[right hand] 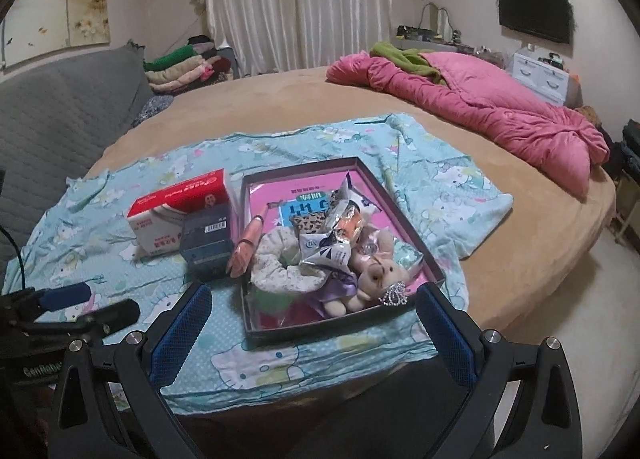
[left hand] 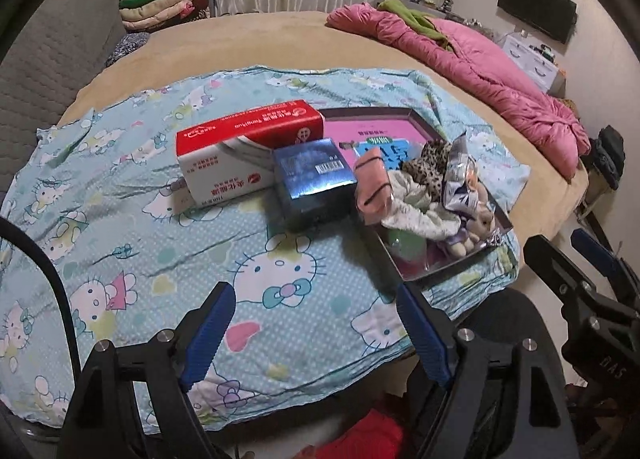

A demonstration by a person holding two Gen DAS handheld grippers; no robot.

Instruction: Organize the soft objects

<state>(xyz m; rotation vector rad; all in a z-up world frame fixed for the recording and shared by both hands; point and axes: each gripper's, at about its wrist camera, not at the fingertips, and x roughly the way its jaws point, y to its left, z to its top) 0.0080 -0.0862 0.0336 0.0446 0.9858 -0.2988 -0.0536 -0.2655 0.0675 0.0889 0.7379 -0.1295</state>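
Note:
A shallow dark tray (right hand: 400, 211) (left hand: 424, 119) sits on a Hello Kitty cloth (right hand: 120, 243) (left hand: 120, 219) on the bed. It holds soft things: a beige plush toy (right hand: 380, 271) (left hand: 480, 223), a white scrunchie (right hand: 280, 259) (left hand: 416, 215), a leopard scrunchie (right hand: 310, 221) (left hand: 430, 163), a pink striped cloth (right hand: 248, 247) (left hand: 372, 183) and foil packets (right hand: 324, 251). My left gripper (left hand: 320, 331) is open and empty above the cloth's near edge. My right gripper (right hand: 316, 335) is open and empty just before the tray's near wall.
A red-and-white tissue box (right hand: 180, 215) (left hand: 248, 147) and a dark blue box (right hand: 208, 243) (left hand: 316, 183) stand left of the tray. A pink quilt (right hand: 480, 107) lies at the back right. A grey sofa (right hand: 60, 115) stands left, folded clothes (right hand: 184, 67) behind.

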